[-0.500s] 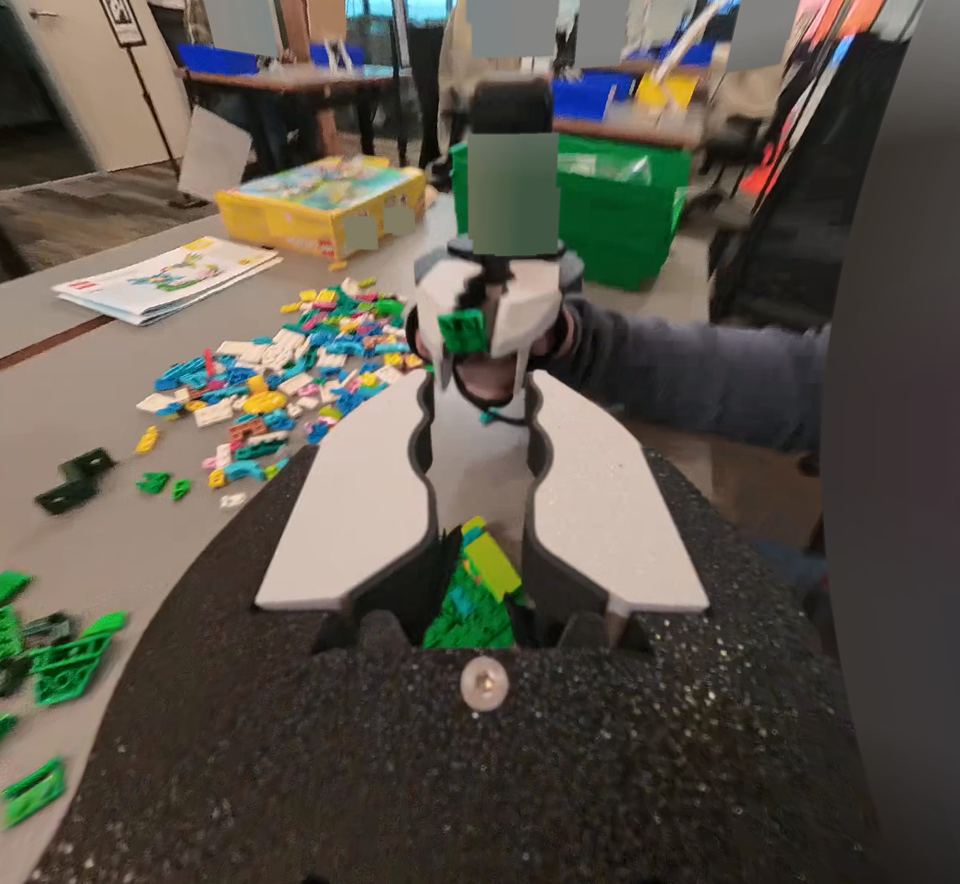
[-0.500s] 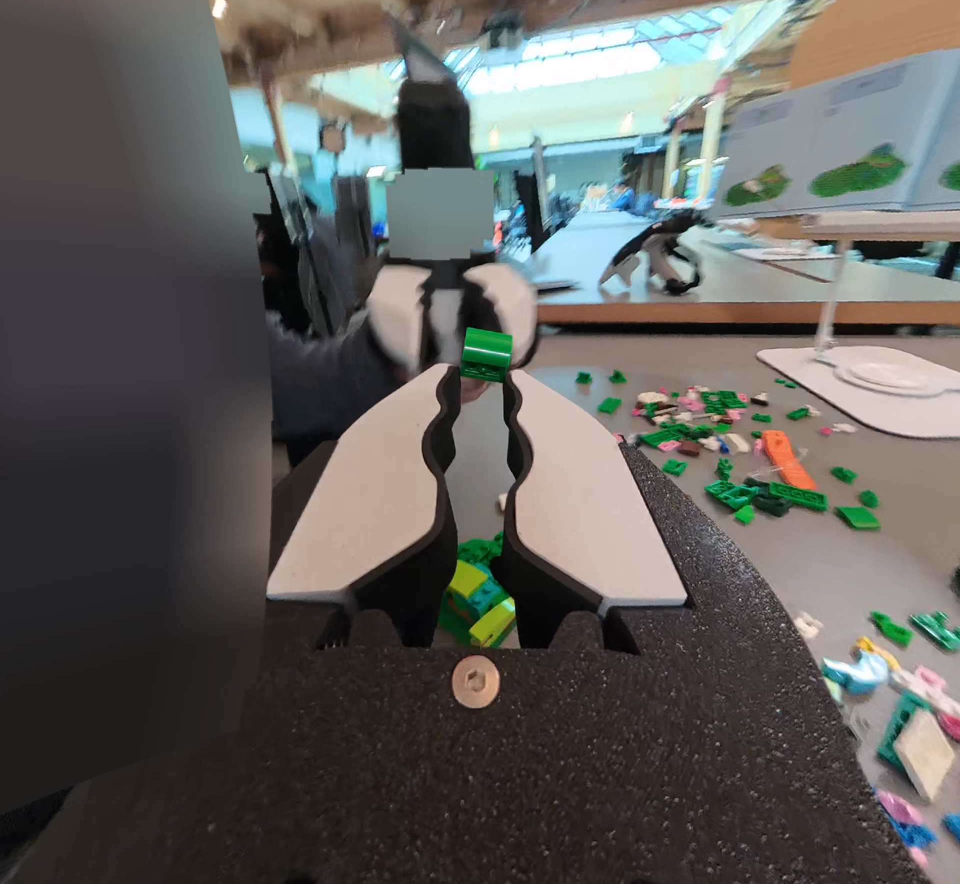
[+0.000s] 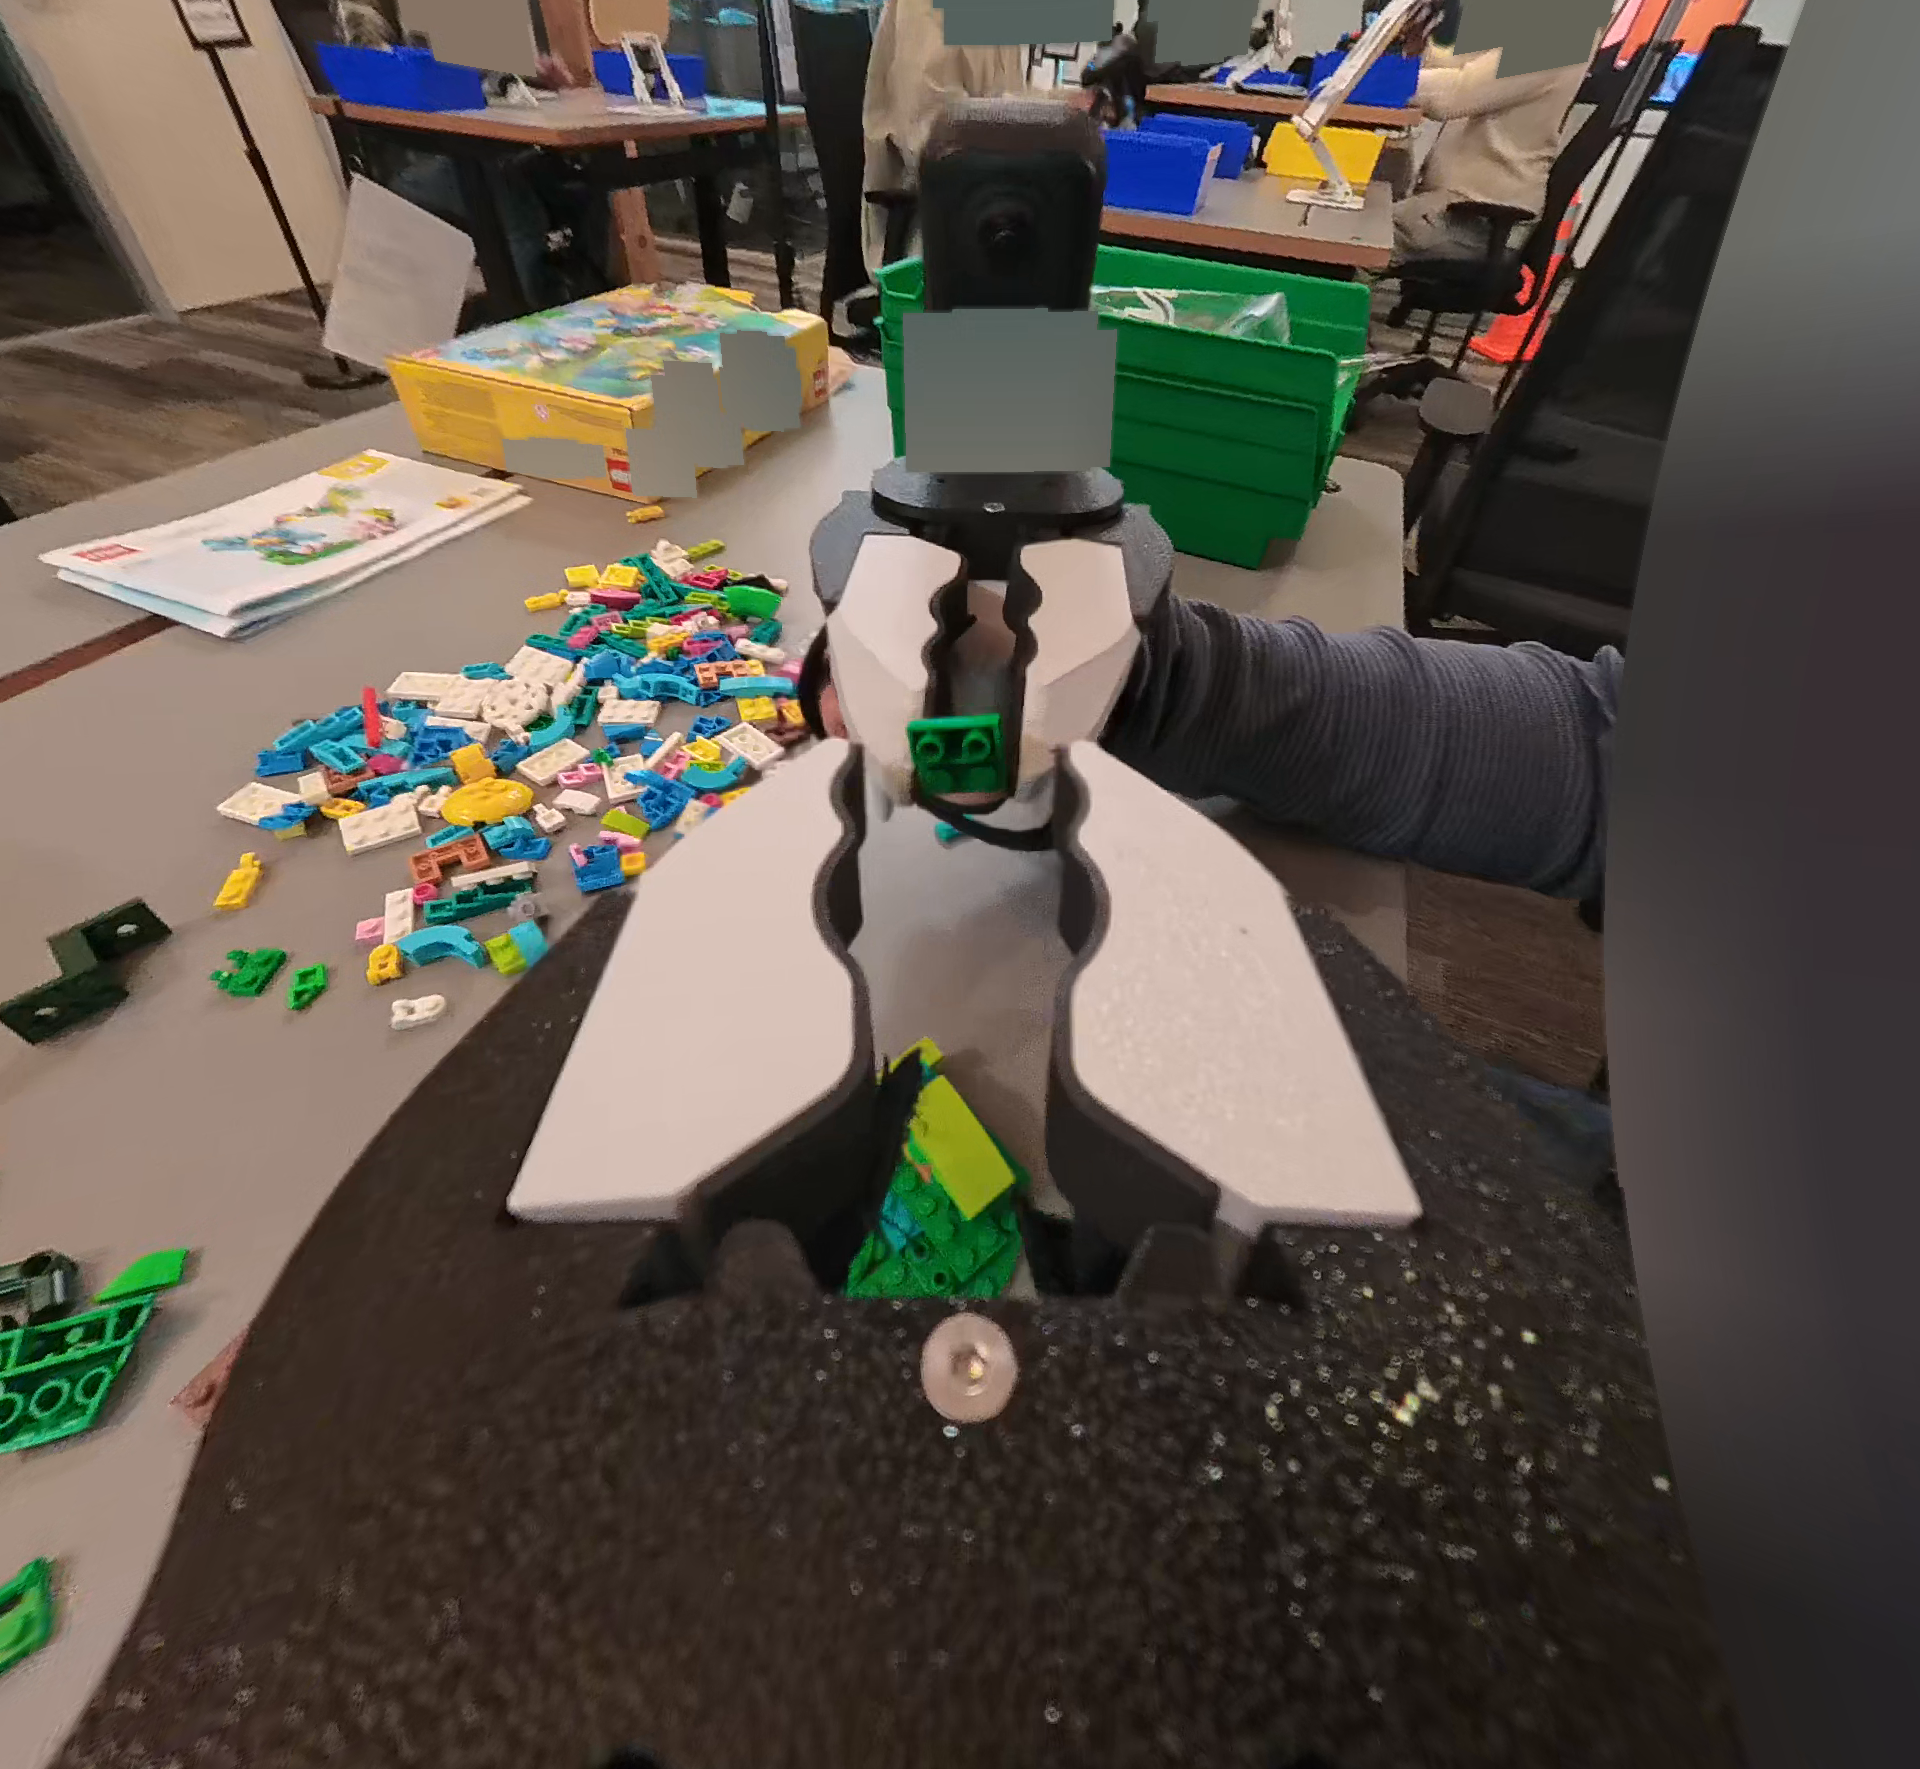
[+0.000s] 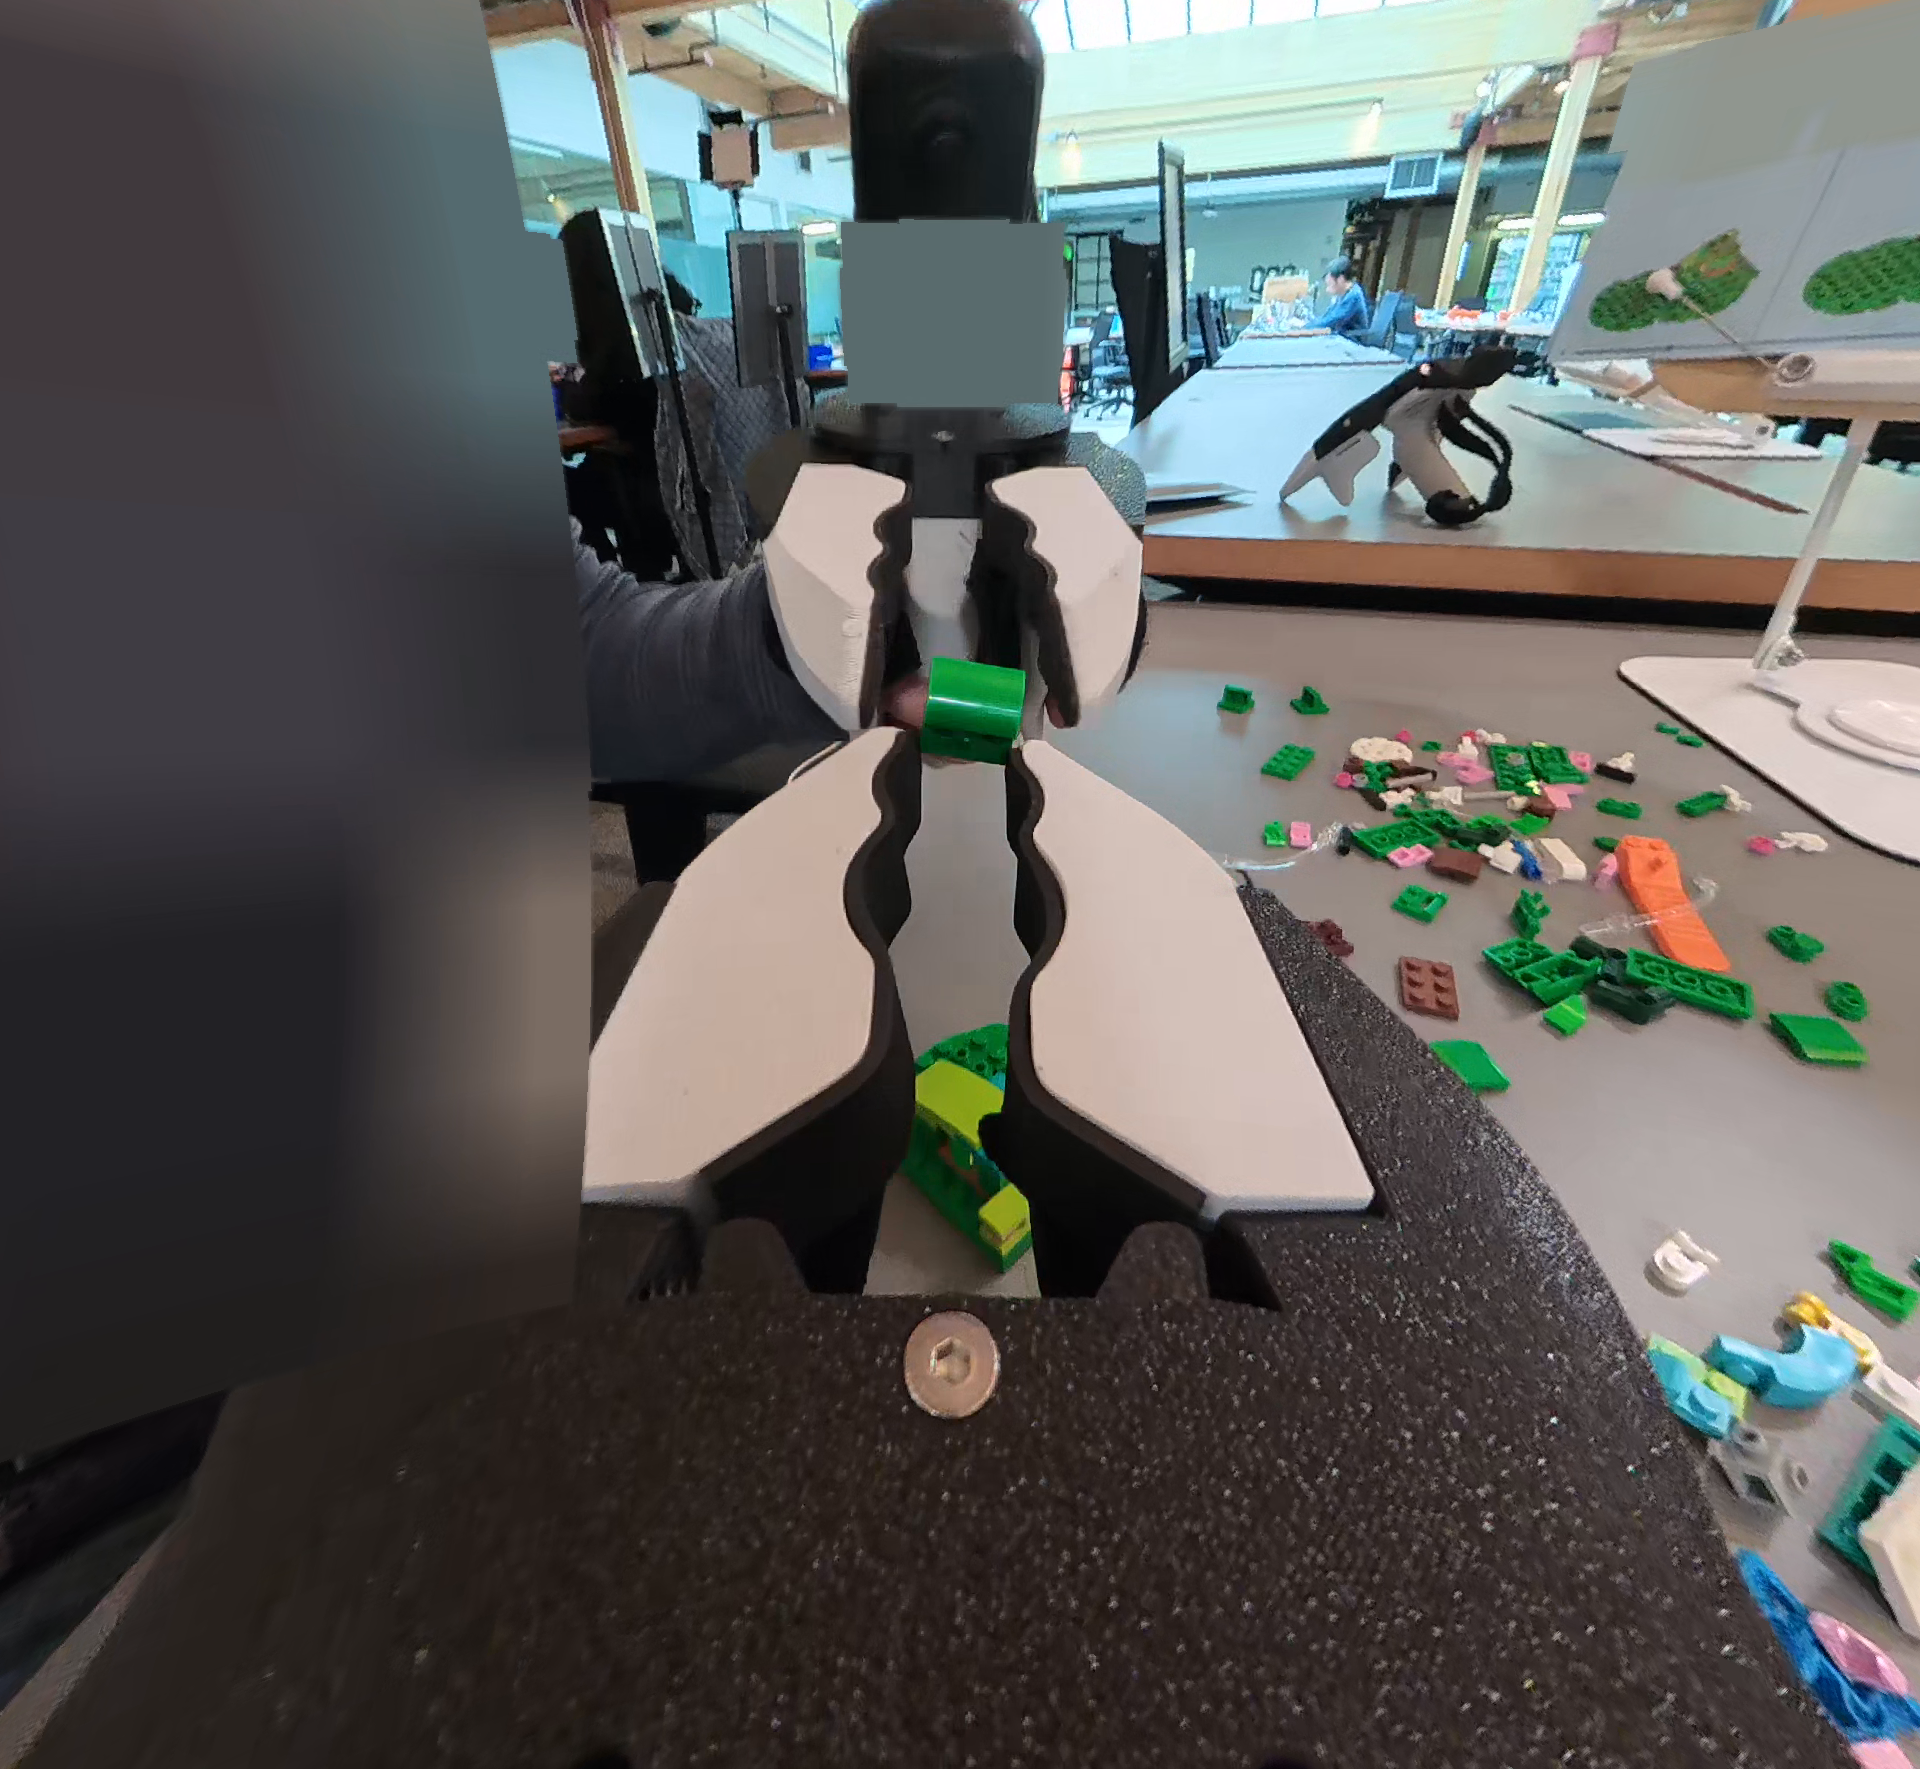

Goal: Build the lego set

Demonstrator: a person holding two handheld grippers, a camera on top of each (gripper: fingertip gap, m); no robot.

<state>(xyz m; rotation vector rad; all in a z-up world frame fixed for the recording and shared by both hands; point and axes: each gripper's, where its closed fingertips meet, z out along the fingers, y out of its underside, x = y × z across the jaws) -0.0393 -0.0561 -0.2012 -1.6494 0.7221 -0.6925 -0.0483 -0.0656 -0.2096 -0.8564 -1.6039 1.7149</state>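
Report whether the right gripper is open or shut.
Shut: the right gripper pinches a small green brick between its fingertips, clear of the table.

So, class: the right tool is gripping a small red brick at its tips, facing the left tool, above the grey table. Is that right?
Not quite. The brick is green, not red. The right tool does grip it at its tips, facing the left tool, above the grey table. The right wrist view shows it most clearly.
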